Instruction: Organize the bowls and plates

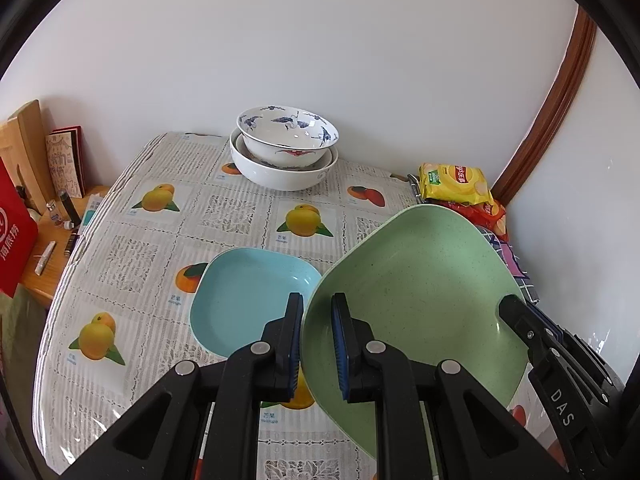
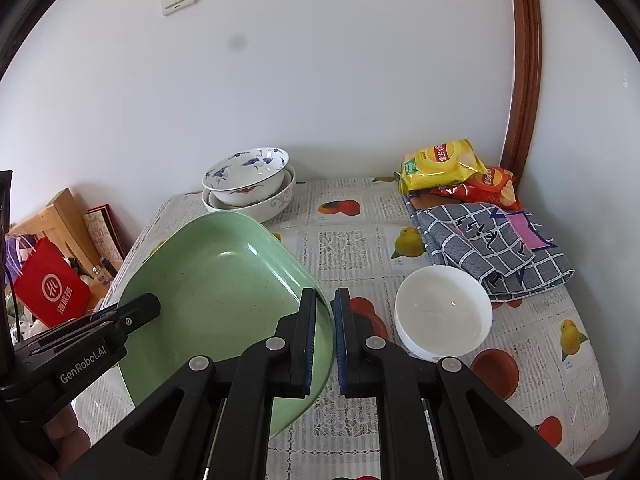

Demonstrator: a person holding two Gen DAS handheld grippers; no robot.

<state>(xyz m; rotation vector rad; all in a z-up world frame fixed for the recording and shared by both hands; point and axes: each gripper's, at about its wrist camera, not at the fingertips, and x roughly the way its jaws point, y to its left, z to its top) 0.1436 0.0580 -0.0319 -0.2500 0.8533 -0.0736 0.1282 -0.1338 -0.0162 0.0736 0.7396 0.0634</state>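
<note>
Status: patterned bowls (image 1: pixel 285 148) nested at desk (image 1: pixel 132 264) rear. Both hand-held grippers, left (image 1: pixel 316 344) & right (image 2: pixel 325 334), pinch green plate (image 1: pixel 420 292), lifted, tilted. Blue plate (image 1: pixel 248 296), white bowl (image 2: pixel 443 312) remain unstacked.

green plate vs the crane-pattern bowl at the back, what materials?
Green plate: looks like matte speckled plastic or wheat-straw composite, with a thin rim and soft sheen; could be melamine. Crane-pattern bowl: apparently glazed ceramic or porcelain, given its sharp glossy highlights and blue painted birds on white.
</note>
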